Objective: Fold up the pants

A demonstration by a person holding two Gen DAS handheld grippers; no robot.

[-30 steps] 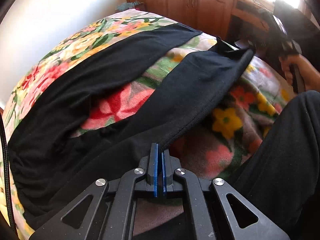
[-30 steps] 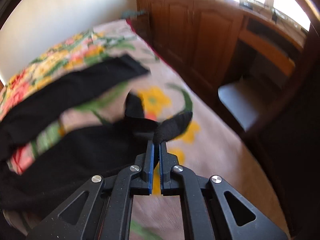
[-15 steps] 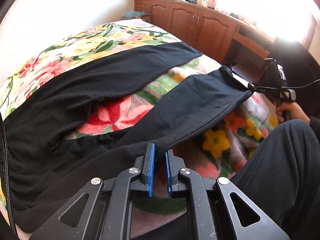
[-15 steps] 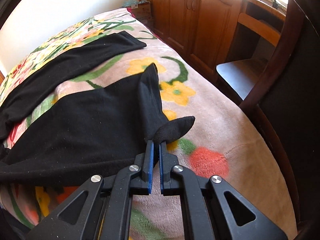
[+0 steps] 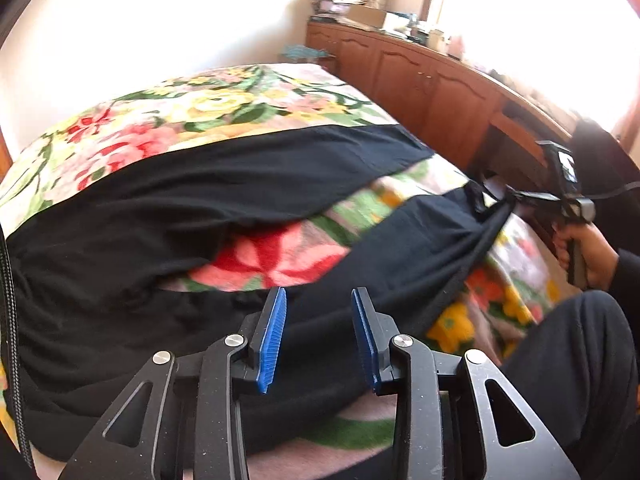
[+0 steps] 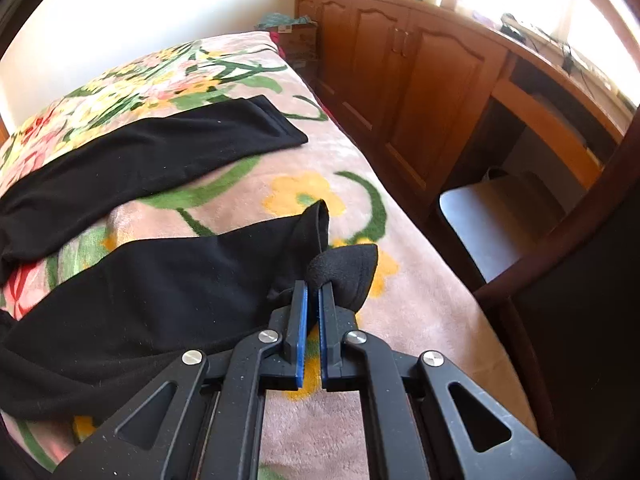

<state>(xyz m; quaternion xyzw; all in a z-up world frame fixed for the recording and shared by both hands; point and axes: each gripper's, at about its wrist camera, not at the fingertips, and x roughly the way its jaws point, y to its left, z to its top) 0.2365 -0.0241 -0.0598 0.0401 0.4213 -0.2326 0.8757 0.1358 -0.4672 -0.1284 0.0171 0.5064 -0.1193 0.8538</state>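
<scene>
Pants (image 5: pixel 168 216) of black knit lay spread on the bed's floral blanket (image 5: pixel 168 120), both legs running away from the tongs, a strip of blanket showing between them. The left tongs (image 5: pixel 318 332) hovered over the waist end with their blue pads opening and no cloth pinched between them. The right tongs (image 6: pixel 313 312) were clamped together on the hem of the nearer leg (image 6: pixel 160 292), a tuft of cloth bulging just beyond the tips; the farther leg (image 6: pixel 160 152) lay flat ahead and to their left. To fold cleanly, the right tongs would probably need to carry that hem across onto the farther leg, low and taut, matching hem to hem. A loose pull would likely bunch the cloth near the crotch.
</scene>
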